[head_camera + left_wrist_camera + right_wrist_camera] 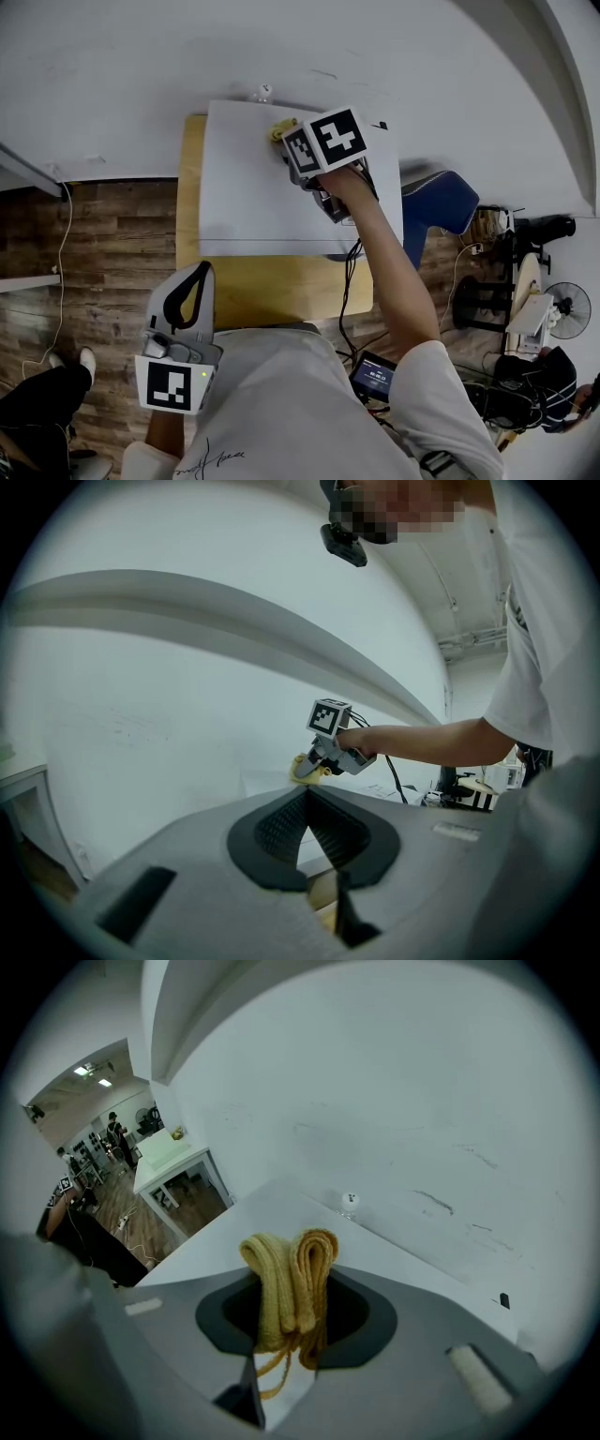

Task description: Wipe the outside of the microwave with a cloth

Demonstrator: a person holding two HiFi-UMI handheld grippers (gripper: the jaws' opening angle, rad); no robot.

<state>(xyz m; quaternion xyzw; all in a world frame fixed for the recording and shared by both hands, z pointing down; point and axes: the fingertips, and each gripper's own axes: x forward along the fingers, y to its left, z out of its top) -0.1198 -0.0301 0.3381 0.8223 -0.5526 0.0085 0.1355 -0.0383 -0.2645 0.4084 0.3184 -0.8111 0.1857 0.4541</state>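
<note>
The white microwave [253, 197] stands on a wooden table; I look down on its flat top. My right gripper [284, 131] is over the top's far edge, shut on a folded yellow cloth [280, 128] that rests on the white surface. In the right gripper view the cloth [286, 1279] bulges up from between the jaws, with the microwave top [272, 1208] just beyond it. My left gripper [201, 270] hangs at the table's front left, away from the microwave, shut with nothing in it. The left gripper view shows the right gripper [309, 765] and the cloth [302, 772] from afar.
A white wall runs right behind the microwave, with a small white knob-like thing [262, 92] at its back edge. The wooden table [272, 292] shows in front of and left of the microwave. A blue chair [441, 202], cables, a small screen [375, 375] and a fan [567, 309] crowd the right.
</note>
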